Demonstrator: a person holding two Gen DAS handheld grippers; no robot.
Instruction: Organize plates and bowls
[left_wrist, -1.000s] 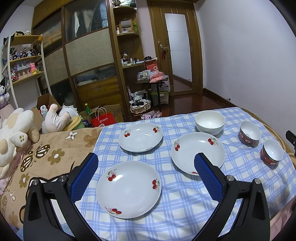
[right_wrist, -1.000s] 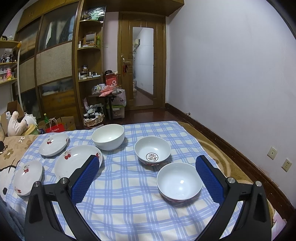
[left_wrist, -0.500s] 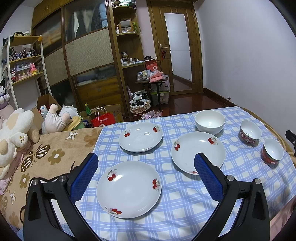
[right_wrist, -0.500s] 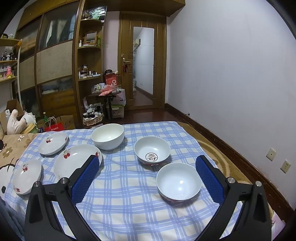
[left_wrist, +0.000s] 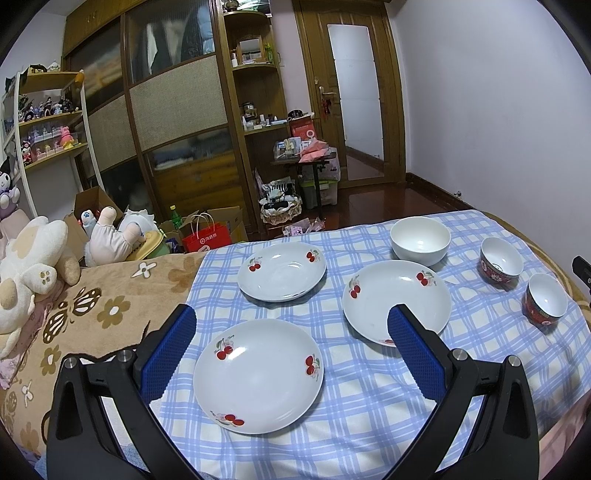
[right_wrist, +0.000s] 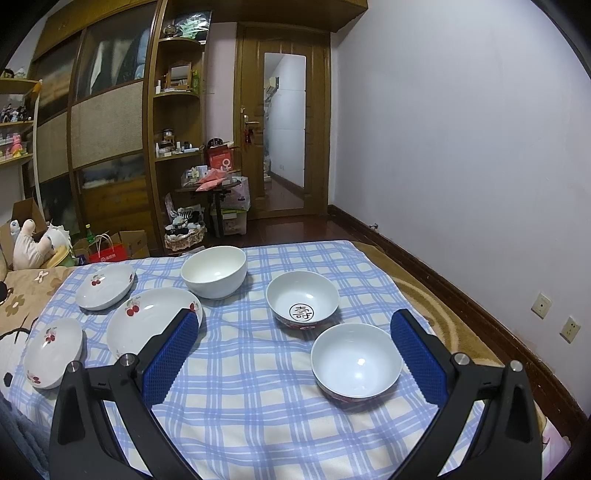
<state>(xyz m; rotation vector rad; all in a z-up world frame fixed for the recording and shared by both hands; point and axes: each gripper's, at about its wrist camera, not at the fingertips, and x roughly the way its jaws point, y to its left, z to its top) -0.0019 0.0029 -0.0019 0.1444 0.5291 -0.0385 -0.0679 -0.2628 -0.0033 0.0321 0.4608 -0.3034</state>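
On the blue checked cloth (left_wrist: 369, 398) lie three cherry plates and three bowls, all apart from one another. The left hand-held gripper (left_wrist: 291, 332) hangs spread and empty above the near plate (left_wrist: 258, 374), with the far plate (left_wrist: 281, 271) and the right plate (left_wrist: 397, 299) beyond. The right hand-held gripper (right_wrist: 295, 334) is spread and empty too, above the cloth; the near bowl (right_wrist: 356, 362) sits just inside its right finger, the marked bowl (right_wrist: 303, 297) and the white bowl (right_wrist: 214, 271) farther off.

We see a bed (left_wrist: 110, 295) under a blue checked cloth (left_wrist: 369, 387): three cherry plates (left_wrist: 258, 373) toward nine o'clock, three bowls (right_wrist: 356, 360) toward three.
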